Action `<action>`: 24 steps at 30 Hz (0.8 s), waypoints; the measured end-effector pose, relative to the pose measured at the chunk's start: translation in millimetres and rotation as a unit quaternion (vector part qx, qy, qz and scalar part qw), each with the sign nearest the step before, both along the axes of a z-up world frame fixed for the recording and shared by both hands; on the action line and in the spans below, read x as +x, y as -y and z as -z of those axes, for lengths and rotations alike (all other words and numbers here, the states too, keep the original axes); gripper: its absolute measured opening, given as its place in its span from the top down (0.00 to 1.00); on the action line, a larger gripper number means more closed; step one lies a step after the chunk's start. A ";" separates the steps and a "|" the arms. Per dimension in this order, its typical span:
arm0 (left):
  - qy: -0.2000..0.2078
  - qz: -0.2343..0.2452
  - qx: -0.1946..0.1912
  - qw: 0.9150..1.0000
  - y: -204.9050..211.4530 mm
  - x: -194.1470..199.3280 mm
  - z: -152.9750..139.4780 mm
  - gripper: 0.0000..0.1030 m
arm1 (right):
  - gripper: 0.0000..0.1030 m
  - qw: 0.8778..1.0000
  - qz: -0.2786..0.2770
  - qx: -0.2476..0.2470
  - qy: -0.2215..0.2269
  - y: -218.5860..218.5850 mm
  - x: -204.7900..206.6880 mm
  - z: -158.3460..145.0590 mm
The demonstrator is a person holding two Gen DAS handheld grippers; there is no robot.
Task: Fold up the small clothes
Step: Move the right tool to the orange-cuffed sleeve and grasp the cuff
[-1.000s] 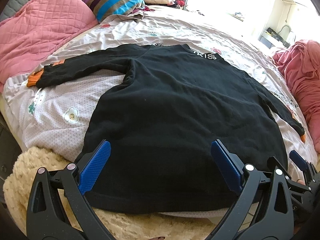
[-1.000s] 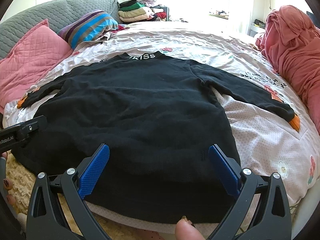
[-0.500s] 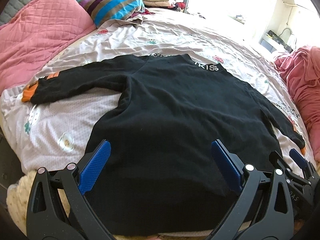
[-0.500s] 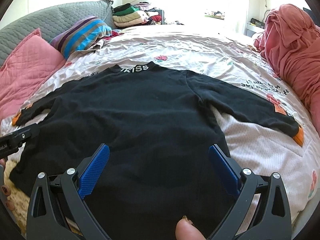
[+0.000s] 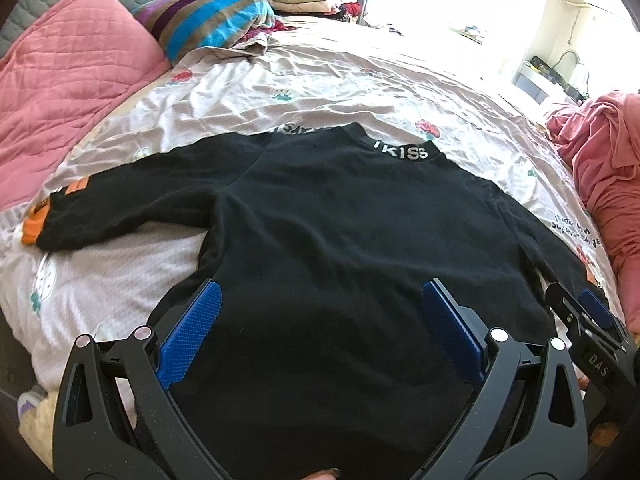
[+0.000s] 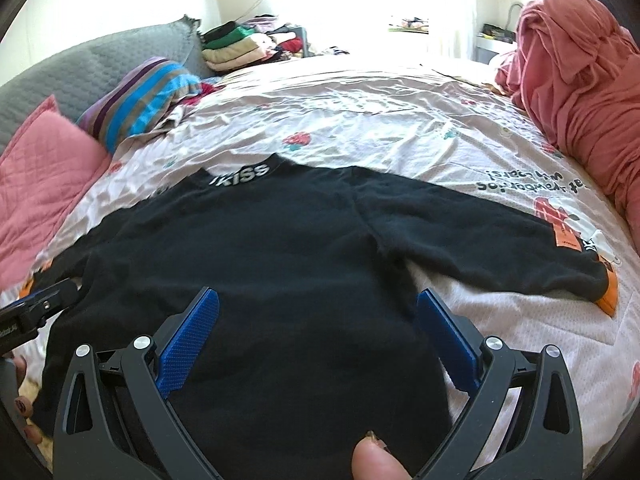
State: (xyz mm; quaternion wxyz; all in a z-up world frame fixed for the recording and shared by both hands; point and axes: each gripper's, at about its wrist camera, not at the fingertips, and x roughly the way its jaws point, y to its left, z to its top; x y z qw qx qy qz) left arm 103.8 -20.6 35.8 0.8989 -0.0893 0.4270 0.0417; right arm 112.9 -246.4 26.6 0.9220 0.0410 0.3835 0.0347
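A small black long-sleeved sweater point(image 5: 344, 224) with "KISS" on its collar lies flat on the bed, both sleeves spread out, orange at the cuffs. It also shows in the right wrist view point(image 6: 256, 256). My left gripper point(image 5: 320, 292) is open, low over the sweater's lower left part. My right gripper point(image 6: 318, 300) is open, low over the lower right part. Each gripper shows at the edge of the other's view: the right one point(image 5: 588, 320), the left one point(image 6: 36, 308). The sweater's hem is hidden below both grippers.
The floral bedsheet point(image 5: 320, 80) covers the bed. A pink pillow point(image 5: 68, 80) and a striped pillow point(image 5: 208, 12) lie at the far left. Folded clothes point(image 6: 236, 46) are stacked at the back. A pink blanket heap point(image 6: 580, 72) sits at the right.
Both grippers have moved forward over the sweater, toward the collar. The hem and the cream rug have dropped out of view. Both stay open.
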 end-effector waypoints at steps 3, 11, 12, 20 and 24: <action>-0.001 0.000 -0.001 1.000 0.5 11.9 -0.9 0.08 | 0.04 1.000 0.019 -0.002 0.001 11.9 10.0 0.2; -0.004 0.003 -0.008 1.000 3.5 36.3 -0.5 0.08 | 0.04 0.998 0.067 -0.004 -0.001 49.6 28.0 3.5; -0.004 0.004 -0.008 1.000 3.6 39.0 -0.9 0.08 | 0.04 0.997 0.073 -0.004 -0.001 53.3 29.7 4.1; -0.008 0.010 -0.007 1.000 11.3 62.0 0.4 0.08 | 0.04 0.992 0.128 -0.005 -0.003 90.9 36.7 7.4; -0.012 0.016 -0.011 1.000 19.0 74.4 4.3 0.08 | 0.04 0.987 0.158 -0.007 -0.012 111.4 36.1 13.6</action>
